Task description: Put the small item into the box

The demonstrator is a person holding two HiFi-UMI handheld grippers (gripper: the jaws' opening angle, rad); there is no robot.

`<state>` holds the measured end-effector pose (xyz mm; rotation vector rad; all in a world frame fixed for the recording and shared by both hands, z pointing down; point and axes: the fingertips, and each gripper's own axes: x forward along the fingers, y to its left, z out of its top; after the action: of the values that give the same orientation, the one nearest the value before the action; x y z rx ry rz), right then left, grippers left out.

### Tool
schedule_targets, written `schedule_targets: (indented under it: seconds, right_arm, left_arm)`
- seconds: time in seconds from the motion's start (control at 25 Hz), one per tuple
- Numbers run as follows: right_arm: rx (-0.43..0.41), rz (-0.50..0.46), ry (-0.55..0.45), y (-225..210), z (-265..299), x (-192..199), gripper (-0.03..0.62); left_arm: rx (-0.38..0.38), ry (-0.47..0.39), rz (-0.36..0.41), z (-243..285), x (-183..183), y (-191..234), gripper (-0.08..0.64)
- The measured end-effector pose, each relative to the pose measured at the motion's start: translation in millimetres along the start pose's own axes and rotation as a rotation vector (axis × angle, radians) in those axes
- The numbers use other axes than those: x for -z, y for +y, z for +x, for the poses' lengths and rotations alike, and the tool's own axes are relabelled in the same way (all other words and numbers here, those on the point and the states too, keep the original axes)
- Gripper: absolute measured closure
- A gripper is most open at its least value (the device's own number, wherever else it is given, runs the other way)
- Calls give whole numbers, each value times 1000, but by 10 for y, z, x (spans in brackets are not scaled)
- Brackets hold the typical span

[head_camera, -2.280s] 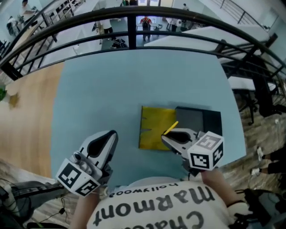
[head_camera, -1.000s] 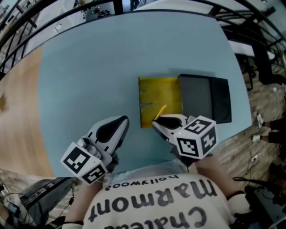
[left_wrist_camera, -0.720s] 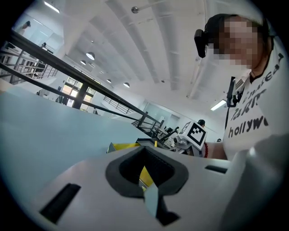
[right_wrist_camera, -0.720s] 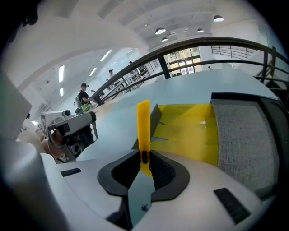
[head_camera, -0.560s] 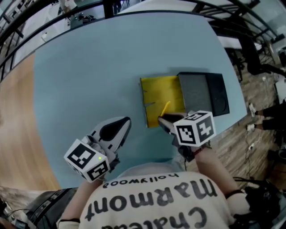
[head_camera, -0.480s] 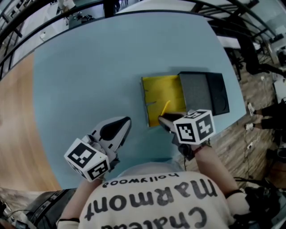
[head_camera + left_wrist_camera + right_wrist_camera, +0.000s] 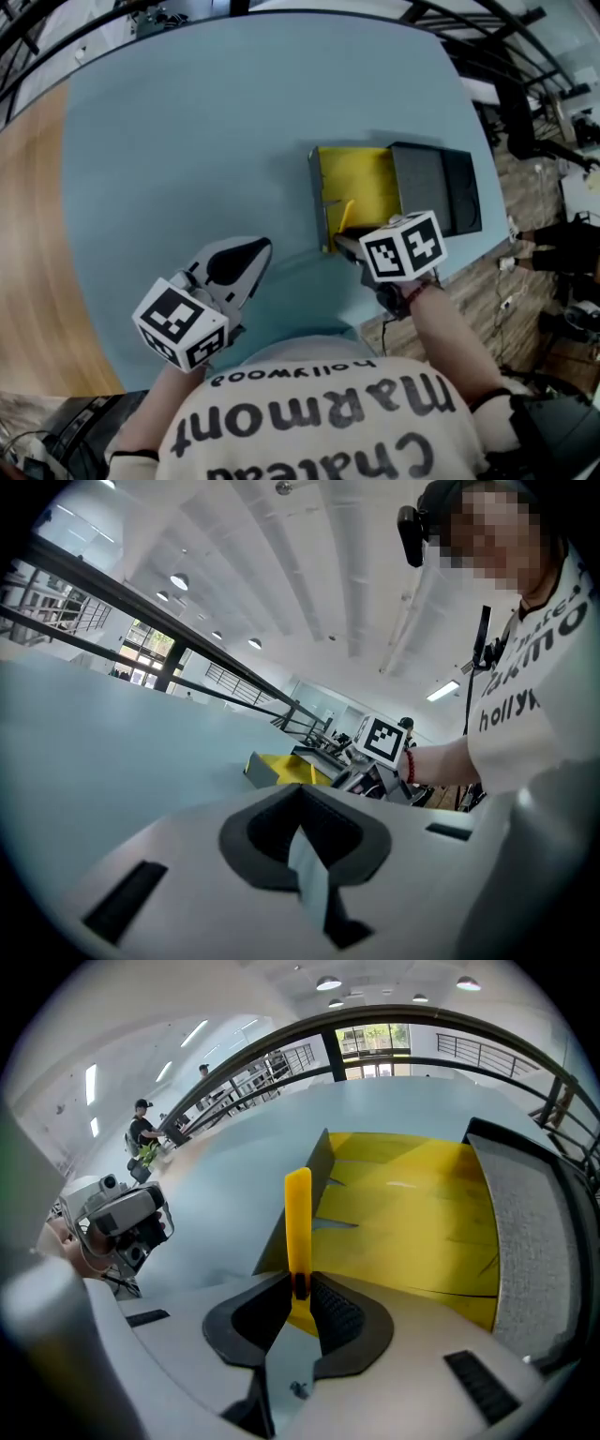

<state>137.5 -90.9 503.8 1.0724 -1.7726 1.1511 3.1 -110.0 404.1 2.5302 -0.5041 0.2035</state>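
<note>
Right now your right gripper [image 7: 340,240] is clenched on one end of the thin yellow plastic strip [image 7: 298,1218], with most of its length sticking out ahead of the pads. The strip's free end hangs over the near left corner of the open box with the yellow lining [image 7: 367,180], which sits close to the right edge of the pale blue worktop [image 7: 187,141]. A dark grey padded half [image 7: 437,187] is touching the box on its right side.

Such a short pinch is the first risk. If the free end touches anything, I would expect the strip to swivel in the pads or slip out. The notched left wall of the box lies right under it, so coming down at a slant could snag the end in one of those cuts. The box looks light and nothing holds it down. A push from the strip or from the gripper's nose could therefore slide it toward the right edge of the worktop, which is near.

Timing matters too. If you open while the pads are short of the near wall, the held end may drop outside and the strip could tip back onto the worktop. If you reach too far right, it may land on the grey half instead.

Your left gripper [image 7: 251,251] is closed on nothing and hovers well apart, by the near edge. It cannot steady the box from there.
</note>
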Motion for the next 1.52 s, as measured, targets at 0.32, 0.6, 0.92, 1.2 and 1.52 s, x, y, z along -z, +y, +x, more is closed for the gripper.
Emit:
schedule_targets:
  seconds: [0.32,0.6,0.92,1.2,1.52]
  right_arm:
    - [32,9,54,-40,109,4,514]
    - [80,-11,86,-159,105,52,514]
    - [87,-16,128,-173,117,54,514]
    - [64,-2,181,-156,142,81,514]
    - [70,11,211,-176,150,90,514]
  left_arm:
    - [4,3,19,-85,93,118,558]
    - [10,3,-4,-34,145,93,558]
    - [8,14,-7,-57,149,99,558]
    - [13,8,-20,-64,194,78,558]
    - [7,6,-29,-97,231,89,558]
